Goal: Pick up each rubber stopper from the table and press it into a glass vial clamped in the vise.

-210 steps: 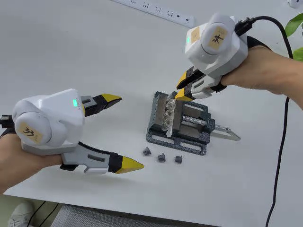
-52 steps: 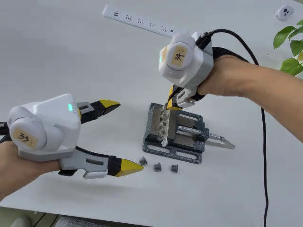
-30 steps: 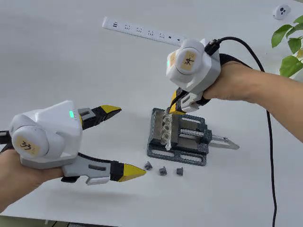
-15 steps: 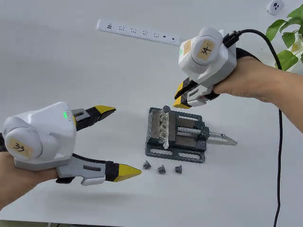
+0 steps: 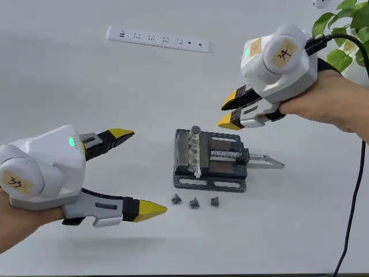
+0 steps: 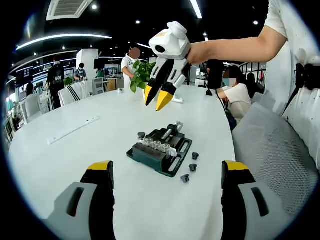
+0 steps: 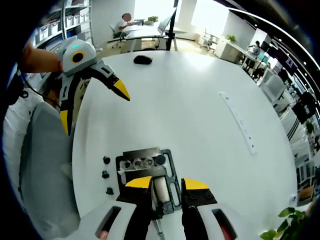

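Nearest the person, the left gripper [image 5: 137,172] hovers low over the white table [image 5: 69,86], jaws spread wide and holding nothing, a stance that looks ready for a pick. Just beyond its lower tip, between the vise and the table's near edge, three loose rubber stoppers [image 5: 194,202] sit in a short row, apart from each other. There is bare surface all round them, so an approach from the left seems unobstructed. Right behind them stands the vise [image 5: 222,170], its handle pointing right. It grips a row of glass vials [image 5: 194,156] upright, probably so that pressing down will not tip them. The farthest vial wears a dark stopper [image 5: 195,130]. The three nearer mouths look open, matching the three loose pieces. Above and to the right of the vise hangs the right gripper [image 5: 228,115], jaws only narrowly parted and empty, leaving the vials free from above. Farther back lie a power strip [image 5: 157,39] and a leafy plant [image 5: 340,26], well apart from the work.
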A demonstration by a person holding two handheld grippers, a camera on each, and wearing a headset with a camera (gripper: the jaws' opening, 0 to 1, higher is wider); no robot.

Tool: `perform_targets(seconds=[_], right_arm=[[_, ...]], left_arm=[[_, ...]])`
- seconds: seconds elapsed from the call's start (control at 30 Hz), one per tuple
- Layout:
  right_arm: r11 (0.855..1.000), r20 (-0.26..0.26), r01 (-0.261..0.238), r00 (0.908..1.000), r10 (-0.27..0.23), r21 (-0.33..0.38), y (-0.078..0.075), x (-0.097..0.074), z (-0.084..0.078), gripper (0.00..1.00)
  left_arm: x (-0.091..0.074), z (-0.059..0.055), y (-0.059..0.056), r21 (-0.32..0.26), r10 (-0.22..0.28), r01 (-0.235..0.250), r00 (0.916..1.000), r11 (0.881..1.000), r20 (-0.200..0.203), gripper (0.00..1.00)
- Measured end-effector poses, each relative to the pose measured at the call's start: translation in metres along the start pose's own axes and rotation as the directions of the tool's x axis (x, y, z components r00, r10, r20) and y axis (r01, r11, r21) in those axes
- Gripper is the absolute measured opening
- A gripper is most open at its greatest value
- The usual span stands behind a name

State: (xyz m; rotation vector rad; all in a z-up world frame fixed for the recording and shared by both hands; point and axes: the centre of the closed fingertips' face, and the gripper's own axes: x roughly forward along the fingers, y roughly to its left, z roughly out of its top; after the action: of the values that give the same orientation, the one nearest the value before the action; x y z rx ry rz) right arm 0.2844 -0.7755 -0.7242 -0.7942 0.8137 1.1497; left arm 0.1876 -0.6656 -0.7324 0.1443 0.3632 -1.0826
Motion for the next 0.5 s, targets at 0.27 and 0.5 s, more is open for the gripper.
perform_targets(seconds=[0.27,0.5], right_arm=[[0.996,0.076,0.035,0.9962,-0.041,0.078,0.01,-0.018,-0.013,0.24],[0.987,0.145,0.047,0.987,-0.069,0.151,0.023,-0.029,-0.024,0.3]], left_arm=[[-0.002,0.002,-0.002,0.017,-0.007,0.007,0.9998,1.0,-0.017,0.89],[-0.002,0.004,-0.004,0.033,-0.017,0.018,0.9993,0.999,-0.032,0.91]])
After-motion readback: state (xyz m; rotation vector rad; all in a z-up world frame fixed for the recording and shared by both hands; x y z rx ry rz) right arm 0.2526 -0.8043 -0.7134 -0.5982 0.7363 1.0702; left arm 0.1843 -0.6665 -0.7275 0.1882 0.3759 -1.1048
